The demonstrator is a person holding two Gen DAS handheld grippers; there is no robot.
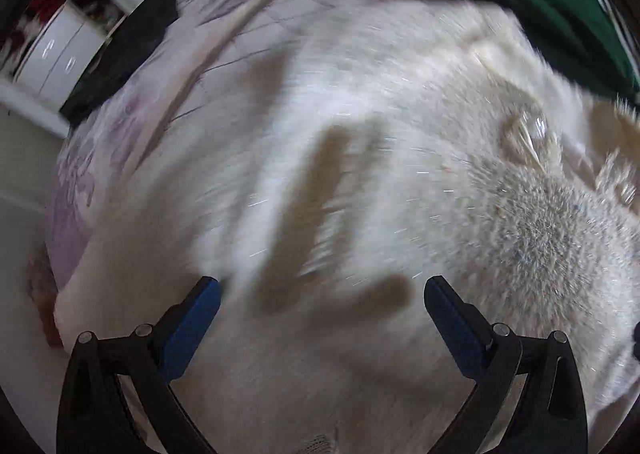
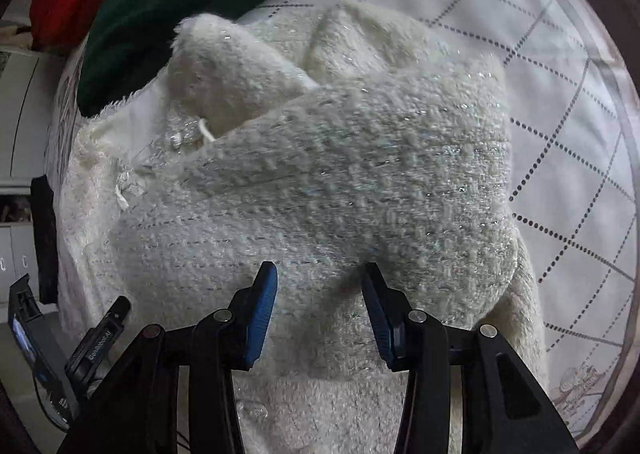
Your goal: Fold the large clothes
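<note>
White fuzzy sweater [image 2: 320, 157] on quilted bedspread [image 2: 560, 93], green garment [image 2: 136, 33] beside it

The left gripper [image 1: 322, 288] points steeply down, and its two blue-padded fingers [image 1: 192, 328] stand wide apart with nothing between them; the tips hang free and do not touch anything. The picture from this wrist is blurred. The right gripper [image 2: 319, 274] also points steeply down. Its fingers [image 2: 262, 318] stand partly apart, closer together than those of the left, and the pads press on nothing. In the right wrist view, part of the left gripper shows at the lower left edge.
</note>
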